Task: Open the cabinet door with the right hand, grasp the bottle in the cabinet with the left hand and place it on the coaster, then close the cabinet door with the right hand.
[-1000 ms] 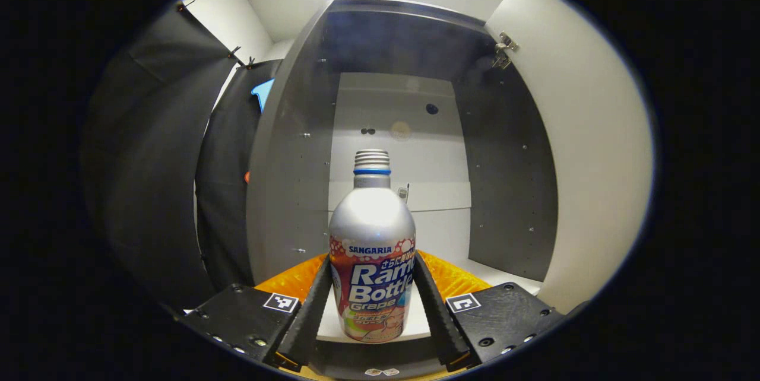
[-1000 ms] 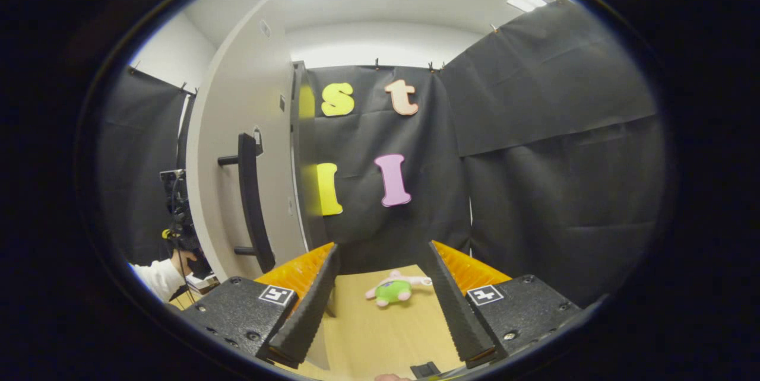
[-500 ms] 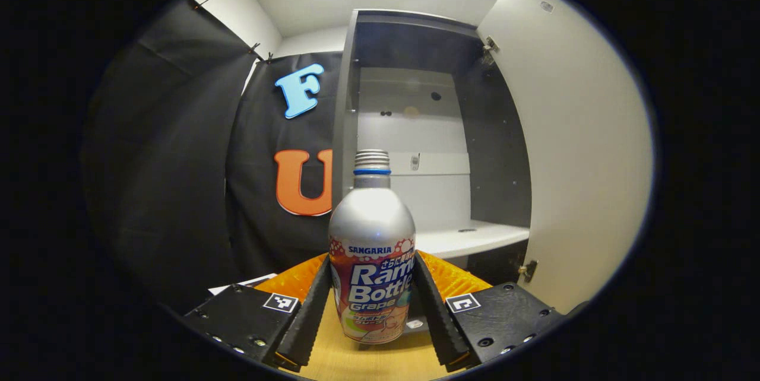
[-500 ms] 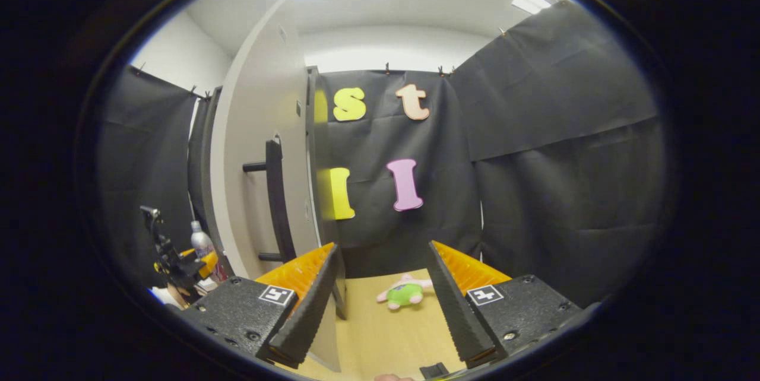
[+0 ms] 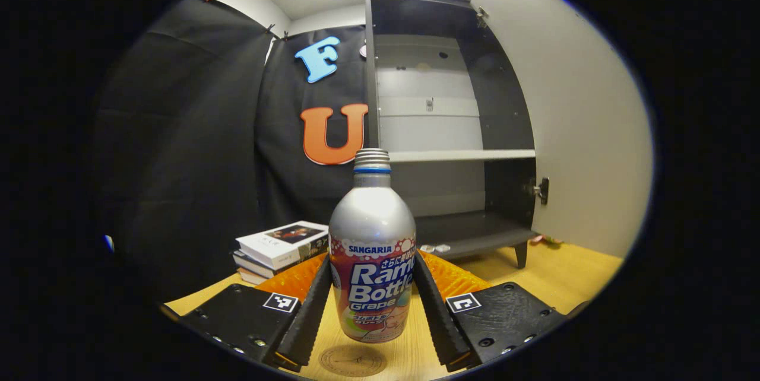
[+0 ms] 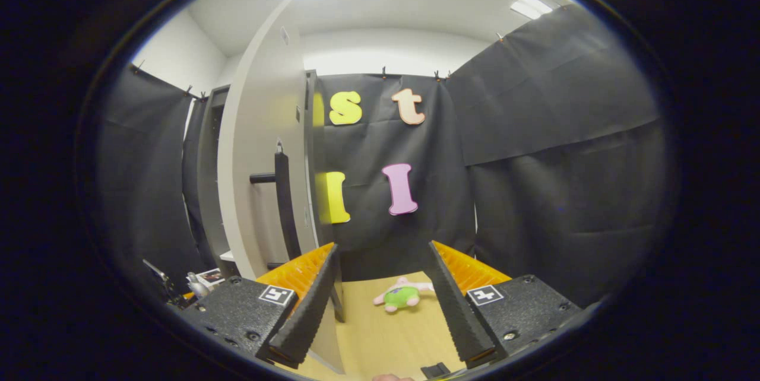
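Bottle [image 5: 371, 250] upright, clamped between both fingers of left gripper [image 5: 373, 310] — held just above coaster [image 5: 352, 361] on table [image 5: 570, 280]. Right gripper [image 6: 383, 304] spread wide, holding nothing — cabinet door [image 6: 255, 149] open.

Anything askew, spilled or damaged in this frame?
Nothing stands out. The bottle is upright between the left gripper fingers, just above the coaster on the table. The cabinet door stands open, and the right gripper is open. A small plush toy lies on the table.
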